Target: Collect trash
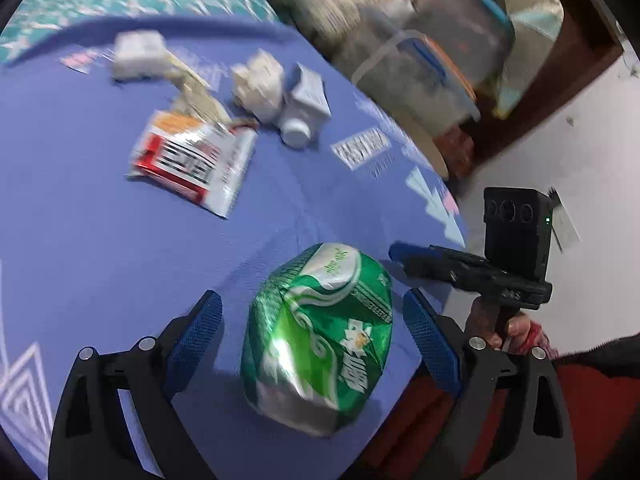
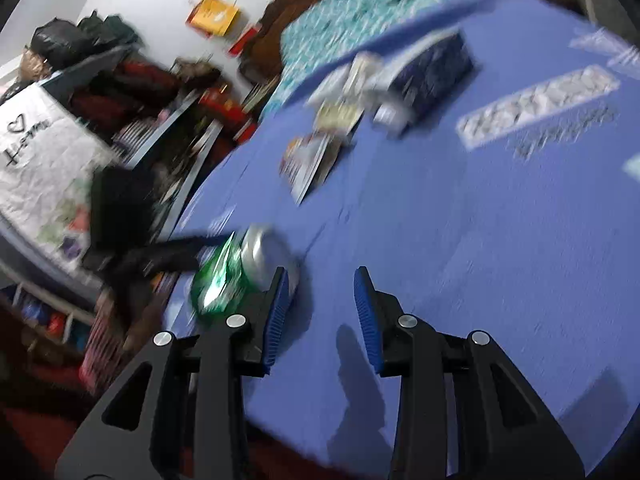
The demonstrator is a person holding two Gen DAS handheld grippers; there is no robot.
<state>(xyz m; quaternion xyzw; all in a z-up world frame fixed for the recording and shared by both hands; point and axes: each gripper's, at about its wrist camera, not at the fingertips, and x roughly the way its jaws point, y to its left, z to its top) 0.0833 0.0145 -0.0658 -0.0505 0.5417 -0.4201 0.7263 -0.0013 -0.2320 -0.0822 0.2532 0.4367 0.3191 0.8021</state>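
Crushed green can (image 1: 318,338): a drink can with a glossy green-and-white print and a white flower emblem. The body is dented and creased, and one bare silver end (image 2: 266,254) shows in the right wrist view. The can lies on its side on the blue worktop (image 1: 100,248), close to the worktop's near edge.

Item count, placed relative to the can:
- One crushed green can.
- One flattened red-and-white wrapper (image 1: 192,160), beyond the can toward the worktop's middle.
- One crumpled white paper wad (image 1: 258,84), farther beyond the can, past the wrapper.
- One small pale carton with a round white cap (image 1: 306,106), just beside the paper wad on the side toward the worktop's edge.
- One white packet (image 1: 138,54), farthest from the can; blurred, type not determinable.
- One dark blue box (image 2: 434,70), well beyond the can, visible in the right wrist view.

Left tool (image 1: 316,330): jaws wide apart. The can lies between the two blue pads (image 1: 198,332), with a clear gap on each side. No pad presses on it.

Right tool (image 2: 320,316): jaws partly apart, with only bare worktop between them. The can sits just outside its left finger (image 2: 276,312); contact there cannot be determined because of motion blur. A hand (image 1: 508,326) holds this tool's grip beside the can.
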